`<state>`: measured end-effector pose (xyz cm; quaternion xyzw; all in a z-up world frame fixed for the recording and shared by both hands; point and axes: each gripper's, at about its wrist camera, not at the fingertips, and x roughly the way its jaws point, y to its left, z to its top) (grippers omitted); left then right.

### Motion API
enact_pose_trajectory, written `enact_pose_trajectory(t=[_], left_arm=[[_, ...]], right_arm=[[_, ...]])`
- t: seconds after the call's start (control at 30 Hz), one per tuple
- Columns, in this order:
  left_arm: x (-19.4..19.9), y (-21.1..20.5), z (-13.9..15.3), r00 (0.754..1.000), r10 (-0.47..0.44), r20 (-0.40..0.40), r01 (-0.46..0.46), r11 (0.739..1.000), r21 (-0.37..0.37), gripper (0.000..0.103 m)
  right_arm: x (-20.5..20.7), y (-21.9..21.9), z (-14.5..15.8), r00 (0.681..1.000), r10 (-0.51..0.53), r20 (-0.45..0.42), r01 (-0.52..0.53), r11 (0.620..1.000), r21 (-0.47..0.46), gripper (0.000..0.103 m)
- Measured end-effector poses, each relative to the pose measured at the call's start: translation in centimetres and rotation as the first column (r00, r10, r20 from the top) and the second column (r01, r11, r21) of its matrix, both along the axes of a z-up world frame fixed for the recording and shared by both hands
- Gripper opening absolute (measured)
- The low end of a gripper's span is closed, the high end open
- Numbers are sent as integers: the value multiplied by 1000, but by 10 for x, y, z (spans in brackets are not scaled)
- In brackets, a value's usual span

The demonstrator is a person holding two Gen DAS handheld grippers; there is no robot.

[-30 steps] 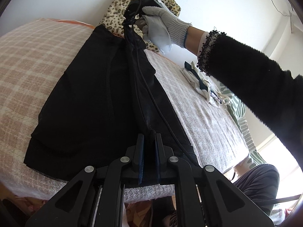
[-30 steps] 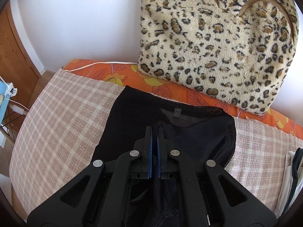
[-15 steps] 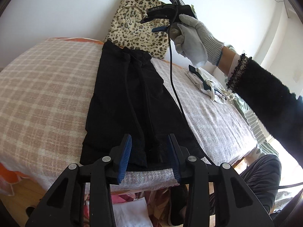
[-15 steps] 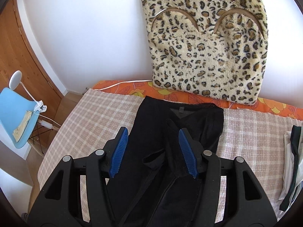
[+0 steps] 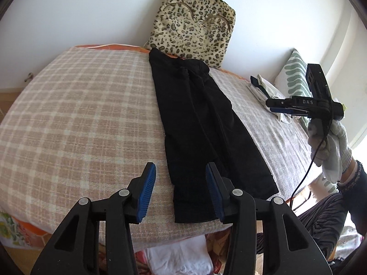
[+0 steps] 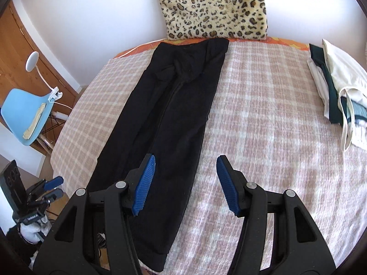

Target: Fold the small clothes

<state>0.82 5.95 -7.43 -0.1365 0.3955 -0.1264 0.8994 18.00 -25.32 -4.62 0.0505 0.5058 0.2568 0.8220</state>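
From my left tool's (image 5: 179,192) view, the black pants (image 5: 201,123) lie long on the bed (image 5: 75,119), folded in half, top end at the far edge by the spotty cushion (image 5: 192,23), leg ends at the near edge. I think the top layer could slide off crooked if I grab just one layer next. The bunched bit near the top could stay lumpy too. My left tool has just been opening. It is spread, with nothing in it, and hangs above the leg ends. My right hand (image 5: 328,146) is off to the side

From my right tool's (image 6: 185,183) view, the pants sit a bit left. This tool is spread wide and empty, above the pants' right edge. A pile of clothes (image 6: 337,87) waits at the bed's right edge
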Motion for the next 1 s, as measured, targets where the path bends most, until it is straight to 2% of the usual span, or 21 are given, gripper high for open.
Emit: enact_pose_trajectory(t=[0.1, 0.23, 0.43, 0.53, 0.6, 0.67, 0.83, 0.93, 1.0], left_arm=[[-2, 0, -7, 1000, -5, -11, 5, 1000, -15, 44], [-4, 0, -18, 999, -15, -38, 14, 1000, -25, 44], [-4, 5, -26, 998, -6, -66, 3, 999, -46, 44], [-3, 7, -28, 998, 3, -70, -7, 999, -52, 44], [-4, 8, -28, 998, 4, -69, -8, 999, -52, 44], [-6, 6, -27, 998, 3, -59, -5, 999, -39, 44], [-17, -9, -17, 999, -40, 3, 40, 999, 16, 44], [-23, -26, -11, 994, -106, 42, 104, 994, 44, 44], [-26, -42, -10, 985, -161, 62, 156, 984, 81, 44]], right_arm=[[-33, -11, -21, 996, 19, -83, -17, 1000, 24, 59], [-66, -12, -37, 990, 58, -132, -53, 998, 38, 58], [-91, -7, -60, 974, 78, -212, -63, 995, 77, 56], [-94, 0, -68, 970, 99, -222, -93, 995, 37, 41], [-96, 3, -73, 968, 105, -228, -105, 994, 12, 15], [-98, 4, -74, 972, 99, -213, -109, 993, -34, 6], [-103, 0, -70, 977, 97, -188, -113, 991, -75, 6], [-99, -9, -58, 987, 73, -146, -83, 995, -63, 7], [-92, -11, -45, 991, 70, -114, -74, 997, -31, 14]])
